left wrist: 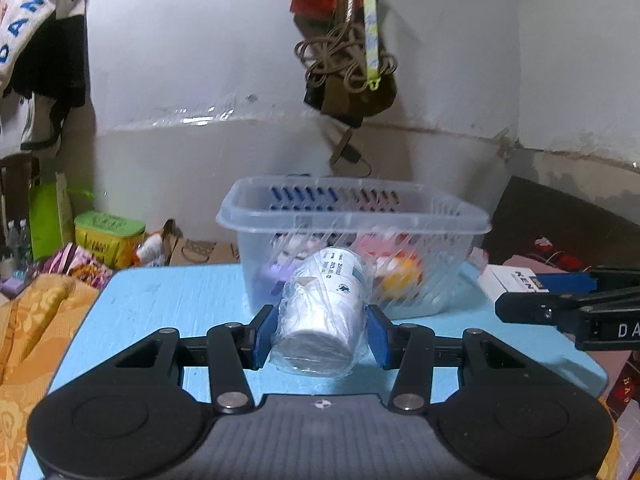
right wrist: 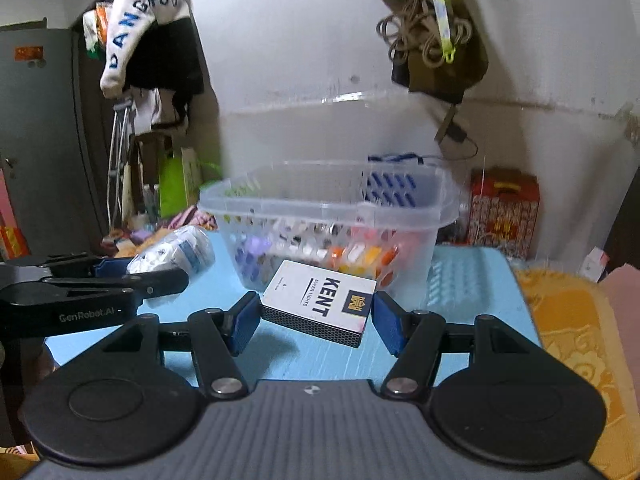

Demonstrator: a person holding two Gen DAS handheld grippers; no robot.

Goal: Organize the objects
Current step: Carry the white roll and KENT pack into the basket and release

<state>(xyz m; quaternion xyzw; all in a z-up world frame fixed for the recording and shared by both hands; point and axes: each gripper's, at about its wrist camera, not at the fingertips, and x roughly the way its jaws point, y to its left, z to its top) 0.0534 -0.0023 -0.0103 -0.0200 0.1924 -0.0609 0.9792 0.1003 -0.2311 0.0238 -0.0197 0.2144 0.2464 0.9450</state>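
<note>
A plastic-wrapped stack of white paper cups [left wrist: 324, 304] lies sideways between the blue pads of my left gripper [left wrist: 320, 336], which is shut on it above the light blue table [left wrist: 160, 304]. Just behind it stands a clear slotted basket [left wrist: 352, 216] holding several small colourful items. My right gripper [right wrist: 316, 316] is shut on a white Kent cigarette box [right wrist: 320, 300], held tilted a little above the table in front of the basket [right wrist: 320, 204]. Each gripper shows in the other's view: the right gripper [left wrist: 516, 294] at the right edge, the left gripper [right wrist: 152, 272] with the cups [right wrist: 180, 252] at the left.
A brown bag with coiled rope [left wrist: 348, 72] hangs on the wall above the basket. A red gift box [right wrist: 504, 208] stands behind the table on the right. Yellow patterned cloth [right wrist: 572, 320] borders the table. A green-lidded yellow box [left wrist: 108, 236] and clutter lie at the left.
</note>
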